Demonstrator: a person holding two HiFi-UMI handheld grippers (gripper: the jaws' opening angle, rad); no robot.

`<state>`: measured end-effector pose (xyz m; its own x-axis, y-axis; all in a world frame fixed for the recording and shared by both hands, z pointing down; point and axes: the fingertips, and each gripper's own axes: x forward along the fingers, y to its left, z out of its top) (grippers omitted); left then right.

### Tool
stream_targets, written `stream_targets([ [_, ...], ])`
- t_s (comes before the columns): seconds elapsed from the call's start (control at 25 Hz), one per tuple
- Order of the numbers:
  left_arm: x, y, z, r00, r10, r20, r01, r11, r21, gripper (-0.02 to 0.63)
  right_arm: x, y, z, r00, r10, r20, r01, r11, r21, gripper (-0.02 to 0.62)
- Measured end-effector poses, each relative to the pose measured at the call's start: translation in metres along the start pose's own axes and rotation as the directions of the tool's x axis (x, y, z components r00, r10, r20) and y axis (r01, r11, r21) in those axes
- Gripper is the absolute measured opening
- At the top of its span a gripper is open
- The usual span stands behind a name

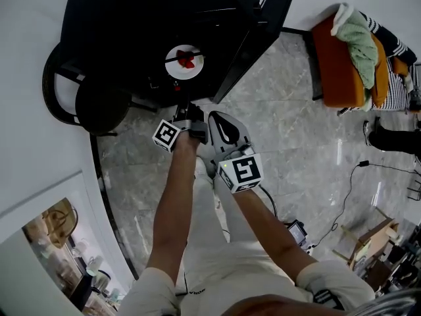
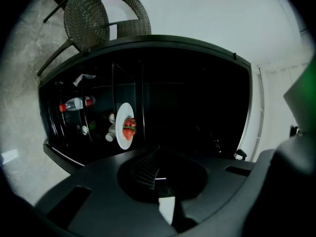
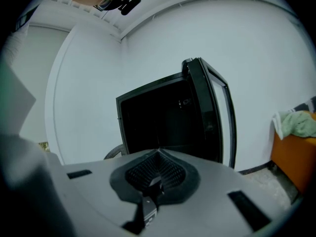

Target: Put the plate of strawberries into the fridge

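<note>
A white plate (image 1: 172, 66) with red strawberries (image 1: 187, 59) sits on a shelf inside the open black fridge (image 1: 131, 18). In the left gripper view the plate (image 2: 120, 132) and strawberries (image 2: 129, 128) lie well beyond the jaws. My left gripper (image 1: 185, 108) is just outside the fridge opening, short of the plate, with its jaws shut (image 2: 158, 150) and nothing between them. My right gripper (image 1: 214, 117) hovers beside it to the right. Its jaws are shut (image 3: 158, 153) and hold nothing. It points at the fridge (image 3: 158, 117) and its door (image 3: 210, 112).
The fridge door (image 1: 253, 38) stands open to the right of the grippers. A dark wicker chair (image 1: 85, 91) stands left of the fridge. A bottle (image 2: 76, 103) and small jars lie on the fridge shelves. An orange seat with clothes (image 1: 342, 58) and floor cables (image 1: 348, 196) are at the right.
</note>
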<state>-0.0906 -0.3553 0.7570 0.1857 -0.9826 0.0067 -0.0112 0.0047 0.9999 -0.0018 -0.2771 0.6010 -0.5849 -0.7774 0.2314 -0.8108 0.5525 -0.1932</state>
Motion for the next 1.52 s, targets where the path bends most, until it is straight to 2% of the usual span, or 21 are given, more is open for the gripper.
stream_targets([
  [0.12,-0.007,-0.018,-0.005,1.000,-0.023,-0.011,0.023,0.999,0.022,0.000,-0.003,0.002,0.007,1.000,-0.003,-0.001,0.003,1.000,0.000,0.012],
  [0.28,-0.021,-0.044,-0.010,0.998,-0.039,-0.050,0.044,0.995,0.088,0.000,-0.009,0.010,0.014,1.000,-0.002,-0.013,0.002,1.000,-0.005,0.012],
  [0.56,-0.056,-0.091,-0.019,0.988,0.022,-0.153,0.022,0.960,0.280,0.000,-0.022,0.024,0.032,1.000,0.004,-0.030,-0.004,1.000,-0.007,0.012],
  [0.68,-0.069,-0.122,-0.011,0.987,0.007,-0.160,0.060,0.912,0.406,0.000,-0.029,0.038,0.050,1.000,0.020,-0.020,-0.020,1.000,-0.019,0.012],
  [0.84,-0.085,-0.173,-0.012,0.985,-0.016,-0.173,0.100,0.866,0.490,0.000,-0.042,0.051,0.074,0.999,0.034,-0.003,-0.034,0.999,-0.018,0.012],
  [1.0,-0.098,-0.224,-0.016,0.980,-0.011,-0.200,0.133,0.784,0.606,0.000,-0.056,0.064,0.093,0.999,0.052,-0.001,-0.053,0.999,-0.009,0.012],
  [1.32,-0.125,-0.304,-0.028,0.982,-0.005,-0.190,0.147,0.654,0.742,0.000,-0.090,0.077,0.140,0.997,0.079,0.021,-0.079,0.997,0.005,0.012],
  [1.4,-0.130,-0.319,-0.032,0.982,-0.002,-0.190,0.149,0.629,0.763,0.000,-0.096,0.078,0.153,0.996,0.085,0.030,-0.085,0.996,0.000,0.012],
  [1.52,-0.141,-0.338,-0.038,0.980,-0.002,-0.200,0.160,0.606,0.779,0.000,-0.105,0.082,0.170,0.995,0.095,0.038,-0.095,0.995,0.000,0.012],
])
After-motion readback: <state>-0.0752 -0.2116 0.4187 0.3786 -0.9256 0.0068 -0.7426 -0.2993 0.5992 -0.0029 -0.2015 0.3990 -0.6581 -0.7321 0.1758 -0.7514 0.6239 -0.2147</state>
